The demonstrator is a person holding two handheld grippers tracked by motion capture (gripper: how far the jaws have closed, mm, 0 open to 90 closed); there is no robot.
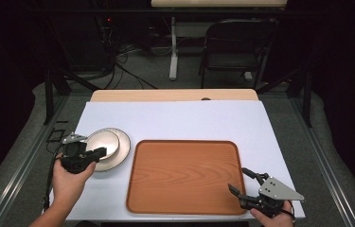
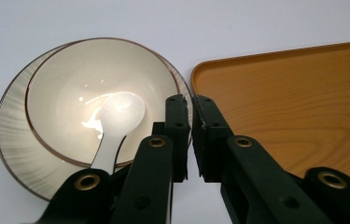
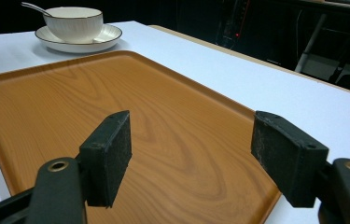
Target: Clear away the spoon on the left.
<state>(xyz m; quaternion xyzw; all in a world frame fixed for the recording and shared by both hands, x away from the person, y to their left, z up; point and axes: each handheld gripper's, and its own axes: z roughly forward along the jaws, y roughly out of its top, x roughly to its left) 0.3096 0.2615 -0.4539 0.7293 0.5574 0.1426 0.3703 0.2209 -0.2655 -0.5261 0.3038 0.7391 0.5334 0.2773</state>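
A cream bowl (image 1: 102, 142) stands on a matching plate (image 1: 122, 150) at the left of the white table, with a white spoon (image 2: 116, 116) lying inside it. My left gripper (image 1: 103, 151) reaches in from the near left. Its jaws are nearly together on the bowl's (image 2: 93, 79) right rim, one jaw inside the bowl and one outside, seen in the left gripper view (image 2: 191, 105). A wooden tray (image 1: 184, 176) lies bare in the middle. My right gripper (image 1: 238, 178) hovers open over the tray's near right corner, nothing between its jaws (image 3: 191, 149). Bowl (image 3: 74, 23) and plate (image 3: 109, 35) stand far off beyond the tray (image 3: 70, 102).
The white sheet (image 1: 189, 120) covers the table, with a strip of bare wood (image 1: 175, 95) along the far edge. Beyond the table stand a black folding chair (image 1: 234, 47) and a white table leg (image 1: 173, 52) on a grey floor.
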